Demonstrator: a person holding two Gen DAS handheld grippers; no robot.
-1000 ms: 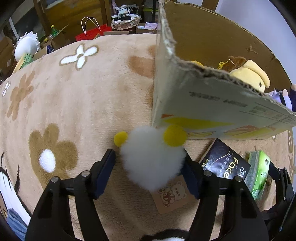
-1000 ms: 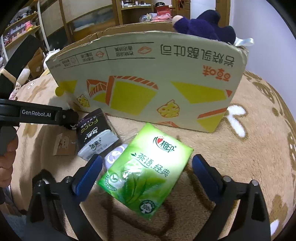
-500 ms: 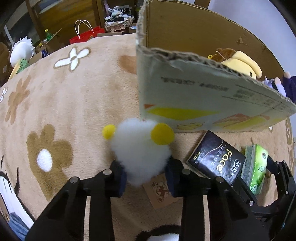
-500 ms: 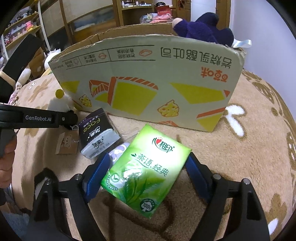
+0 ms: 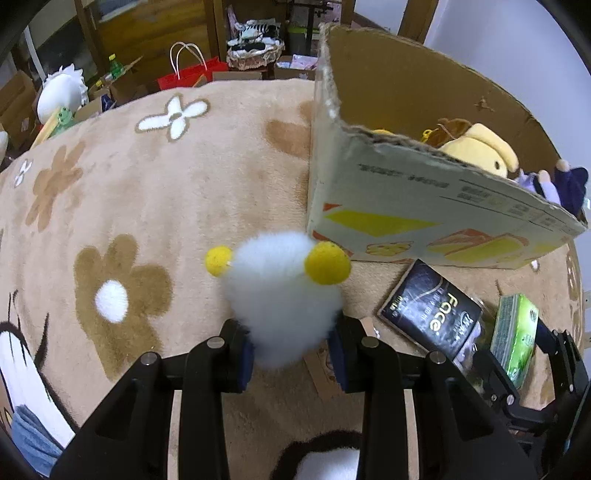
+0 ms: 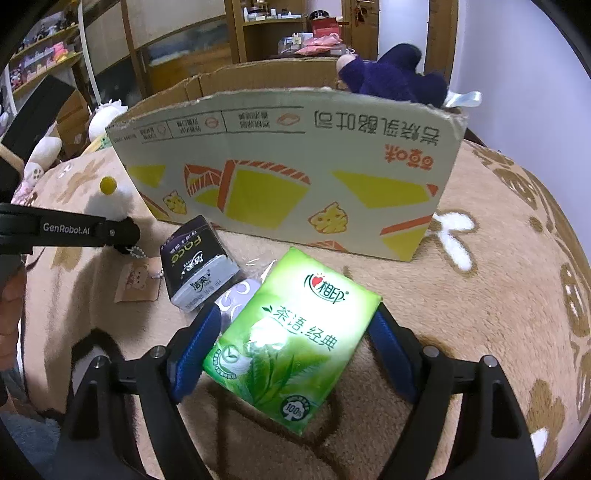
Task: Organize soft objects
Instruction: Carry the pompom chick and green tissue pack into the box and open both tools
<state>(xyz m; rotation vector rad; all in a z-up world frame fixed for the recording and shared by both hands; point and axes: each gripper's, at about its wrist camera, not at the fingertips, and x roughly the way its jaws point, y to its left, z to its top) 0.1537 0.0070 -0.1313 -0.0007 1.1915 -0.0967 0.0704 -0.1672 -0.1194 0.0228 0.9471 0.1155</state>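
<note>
A tan plush blanket with brown and white flower patterns is covering the whole work surface in both views. Lowest in the left wrist view, the left gripper is pinching the white pompom toy, its blue pads pressed into the fluff; the toy is filling the centre of the frame, two yellow balls sticking out from its sides. A brown paper tag is lying on the blanket under it.

At the bottom of the right wrist view, the right gripper is closing on the green tissue pack, both blue pads touching its edges. The pack is lying tilted at the centre of that frame. Just to its upper left a black tissue pack is resting, with a pale purple wrapped thing wedged between the two. So two tissue packs are lying out on the blanket.

Beyond them one open cardboard box is standing, its printed wall blocking most of what is inside. Above its rim two plush toys are showing: a yellow one at the upper right of the left view, and a dark blue one at the top of the right view.

Farther off, the room is looking cluttered. A red paper bag and a basket are sitting at the top of the left view, a white plush at its upper left, and wooden shelves are filling the top of the right view.
</note>
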